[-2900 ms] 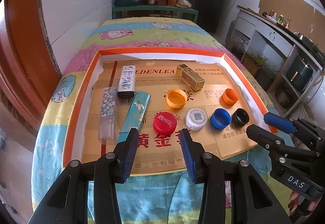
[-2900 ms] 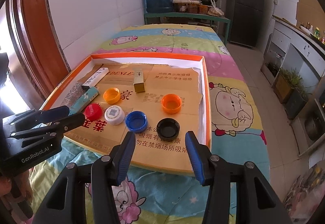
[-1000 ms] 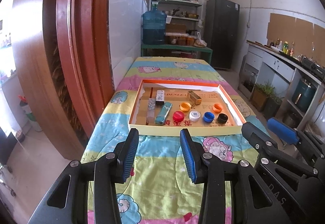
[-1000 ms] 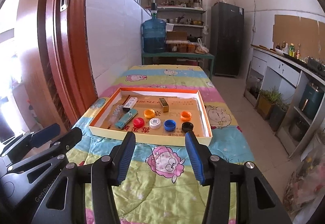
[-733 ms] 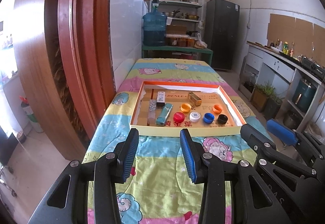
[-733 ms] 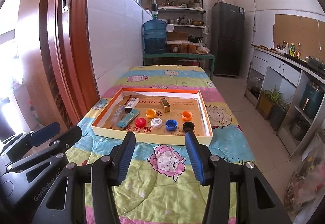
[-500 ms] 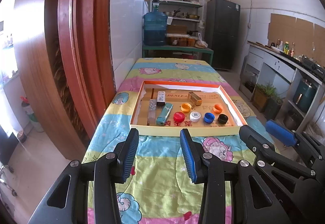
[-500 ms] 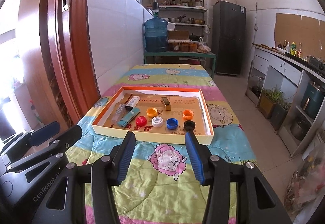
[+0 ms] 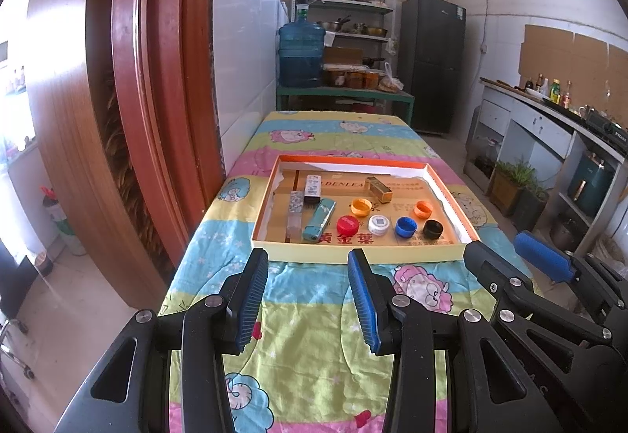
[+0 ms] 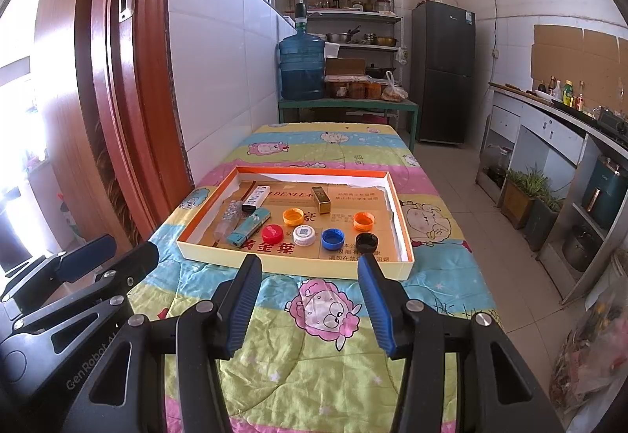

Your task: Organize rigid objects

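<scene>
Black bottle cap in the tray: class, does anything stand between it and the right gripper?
Only the tray's near wall. The black bottle cap lies just beyond it, and the right gripper, open and empty, hovers over the blanket before it.

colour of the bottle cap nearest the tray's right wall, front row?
Black. The black cap sits right of the blue cap; clearest in the right wrist view.

Blue water jug (image 10: 301, 58) on green table (image 10: 347, 105), black fridge (image 10: 442, 70) — cartoon quilt (image 10: 314, 335), potted plants (image 10: 526, 189)
</scene>
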The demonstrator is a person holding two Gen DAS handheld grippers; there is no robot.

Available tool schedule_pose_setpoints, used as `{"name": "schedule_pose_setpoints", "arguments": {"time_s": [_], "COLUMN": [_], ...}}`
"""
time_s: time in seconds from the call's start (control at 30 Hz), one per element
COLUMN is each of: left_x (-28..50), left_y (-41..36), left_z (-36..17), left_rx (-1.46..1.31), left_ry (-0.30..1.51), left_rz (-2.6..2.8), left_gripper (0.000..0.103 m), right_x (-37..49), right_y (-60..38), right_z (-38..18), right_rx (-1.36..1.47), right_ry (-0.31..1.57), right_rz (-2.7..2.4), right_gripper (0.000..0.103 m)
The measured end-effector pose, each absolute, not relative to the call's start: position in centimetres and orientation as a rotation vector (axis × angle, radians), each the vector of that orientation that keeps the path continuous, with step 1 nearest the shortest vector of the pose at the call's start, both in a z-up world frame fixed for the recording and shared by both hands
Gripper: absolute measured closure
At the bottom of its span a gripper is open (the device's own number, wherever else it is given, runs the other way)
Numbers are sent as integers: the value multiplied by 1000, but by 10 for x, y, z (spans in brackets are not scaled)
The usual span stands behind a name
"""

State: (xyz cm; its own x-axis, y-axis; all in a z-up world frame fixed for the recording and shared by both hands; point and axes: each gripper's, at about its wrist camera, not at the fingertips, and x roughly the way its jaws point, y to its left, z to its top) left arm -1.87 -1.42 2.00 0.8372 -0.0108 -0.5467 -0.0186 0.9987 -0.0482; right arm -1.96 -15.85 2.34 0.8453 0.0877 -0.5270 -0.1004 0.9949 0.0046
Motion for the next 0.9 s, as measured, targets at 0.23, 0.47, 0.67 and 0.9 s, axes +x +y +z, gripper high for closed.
{"name": "schedule_pose_setpoints", "arguments": {"time_s": [0.23,0.47,0.67,0.9], "left_x": [-18,-18,-17,-17], "left_y": [-14,-12,-12,-12], "left_z": [20,18,16,16], "left_rx": [-51,-50,-50,-51], "left_ry": [580,584,587,588], "left_rz": [7,8,10,8], "left_gripper": [59,59,59,59], "right_x": [-18,-17,-15,-15], "right_y": [-158,-157,-156,-156], "right_z": [22,20,19,18], "right_rx": [-23,-21,-19,-19], "right_ry": [557,564,568,570], "right_rz": [100,102,104,105], "right_gripper": [52,52,52,52]}}
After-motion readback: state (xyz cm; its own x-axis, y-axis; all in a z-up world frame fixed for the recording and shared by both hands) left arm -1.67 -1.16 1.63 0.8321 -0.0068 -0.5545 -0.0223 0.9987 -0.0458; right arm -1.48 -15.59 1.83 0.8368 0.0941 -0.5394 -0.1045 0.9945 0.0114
